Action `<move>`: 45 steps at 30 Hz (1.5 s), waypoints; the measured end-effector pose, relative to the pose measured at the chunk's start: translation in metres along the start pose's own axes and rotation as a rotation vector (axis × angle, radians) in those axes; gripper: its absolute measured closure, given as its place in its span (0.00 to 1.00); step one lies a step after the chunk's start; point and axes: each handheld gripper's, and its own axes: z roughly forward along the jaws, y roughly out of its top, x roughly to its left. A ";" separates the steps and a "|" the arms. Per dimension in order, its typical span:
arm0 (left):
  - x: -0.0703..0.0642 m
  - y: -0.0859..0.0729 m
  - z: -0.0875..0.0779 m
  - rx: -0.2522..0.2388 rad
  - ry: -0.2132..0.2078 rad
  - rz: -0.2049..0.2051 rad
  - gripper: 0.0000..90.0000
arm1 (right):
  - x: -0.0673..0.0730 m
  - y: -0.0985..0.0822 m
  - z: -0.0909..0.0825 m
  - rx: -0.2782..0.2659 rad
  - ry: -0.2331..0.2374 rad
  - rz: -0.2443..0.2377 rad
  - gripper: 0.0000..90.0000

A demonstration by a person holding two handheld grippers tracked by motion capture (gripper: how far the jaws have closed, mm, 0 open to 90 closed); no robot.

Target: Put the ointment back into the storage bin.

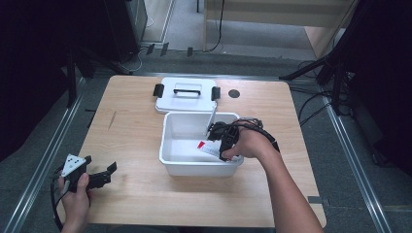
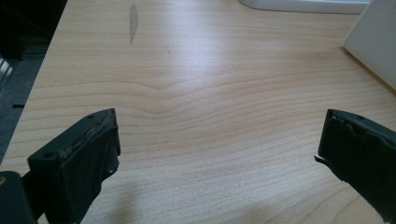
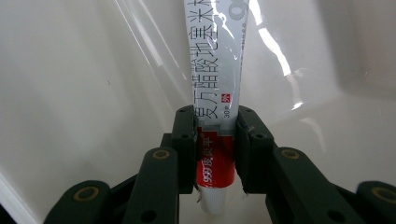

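Observation:
A white open bin stands at the table's middle. Inside it my right gripper is shut on a white-and-grey ointment tube with a red band. In the right gripper view the tube runs up and away from the gripper, which clamps it at the red band, the cap end toward the camera. A red-and-white pack lies on the bin's floor beside the gripper. My left gripper is held low at the table's near left, open over bare wood, with nothing between its jaws.
The bin's white lid with black latches lies flat just behind the bin. A small black disc sits at the far right of the table. The left gripper view shows a corner of the bin at the right.

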 end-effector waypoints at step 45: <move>0.001 0.000 0.000 0.001 -0.013 -0.001 0.00 | 0.003 0.015 0.016 0.135 -0.040 -0.050 0.80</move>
